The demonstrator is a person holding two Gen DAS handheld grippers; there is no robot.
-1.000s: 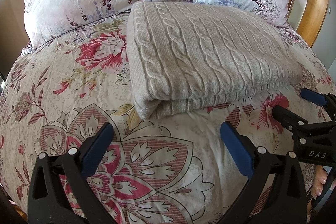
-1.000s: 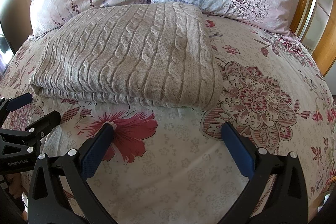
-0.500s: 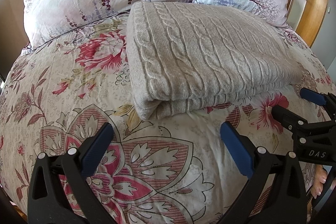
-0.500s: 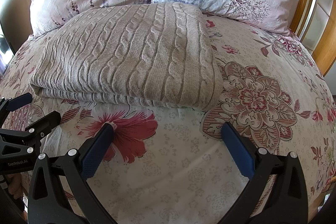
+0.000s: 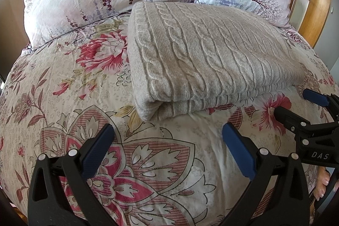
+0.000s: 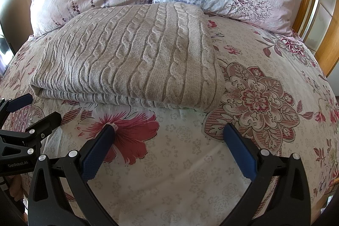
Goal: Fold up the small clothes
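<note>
Left wrist view — beige cable-knit sweater (image 5: 203, 52) folded flat, neat rectangle; both tongs spread wide, empty.

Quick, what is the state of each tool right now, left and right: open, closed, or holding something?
Left tool: open, holding nothing, just short of the folded sweater.
Right tool: open, holding nothing, over the bedcover.
</note>
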